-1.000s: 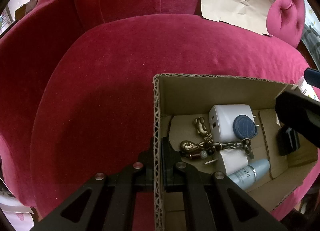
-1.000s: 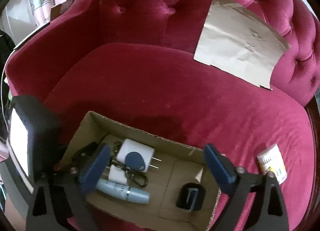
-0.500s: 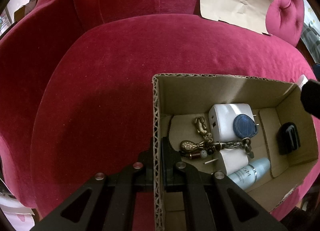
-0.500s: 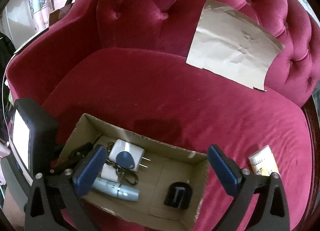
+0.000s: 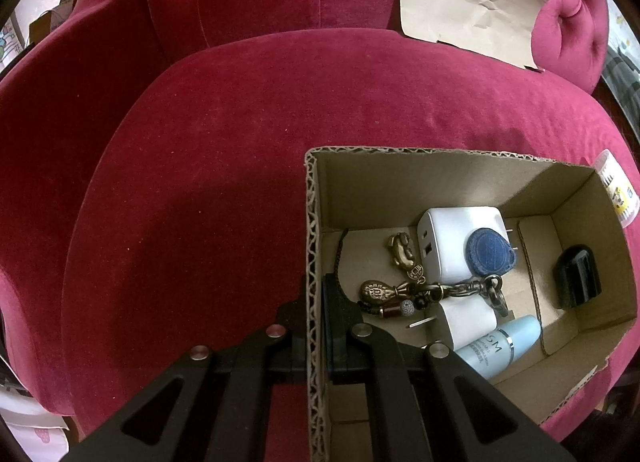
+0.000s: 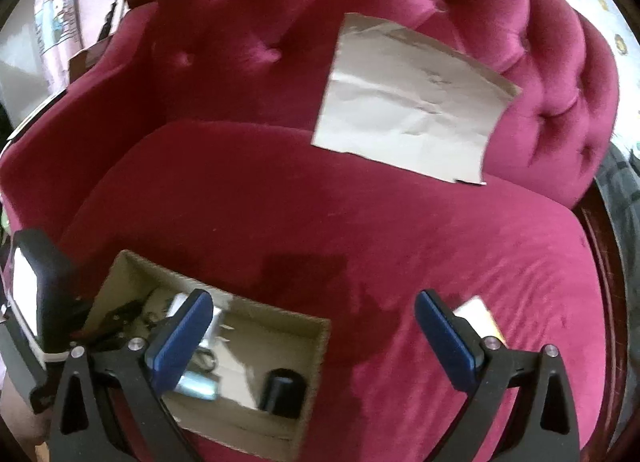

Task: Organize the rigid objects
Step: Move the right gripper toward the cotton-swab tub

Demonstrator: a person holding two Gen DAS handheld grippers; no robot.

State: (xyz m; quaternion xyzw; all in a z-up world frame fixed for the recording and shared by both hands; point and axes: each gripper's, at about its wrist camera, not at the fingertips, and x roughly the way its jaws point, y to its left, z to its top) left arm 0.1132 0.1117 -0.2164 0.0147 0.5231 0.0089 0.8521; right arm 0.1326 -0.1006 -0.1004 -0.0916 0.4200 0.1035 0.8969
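An open cardboard box (image 5: 420, 186) (image 6: 276, 308) sits on a red velvet armchair seat. Inside lie a white charger (image 5: 448, 238) with a blue key fob (image 5: 490, 252) on it, a brass keychain bunch (image 5: 384, 290), a pale blue bottle (image 5: 500, 346) and a small black object (image 5: 576, 276) (image 6: 282, 392). My left gripper (image 5: 314, 302) is shut on the box's left wall. My right gripper (image 6: 312, 334) hangs open and empty above the box's right end. A small white printed container (image 5: 618, 192) (image 6: 478, 312) lies on the seat right of the box, partly hidden behind my right finger.
A creased sheet of brown paper (image 5: 468, 2) (image 6: 408, 102) leans against the tufted chair back. The bare red seat cushion (image 5: 200, 190) spreads left of and behind the box. The chair's wooden rim (image 6: 600, 238) curves along the right.
My right gripper has drawn up and to the right, away from the box, and left the left wrist view. The white container now sits behind its right finger. The left gripper and box stayed still.
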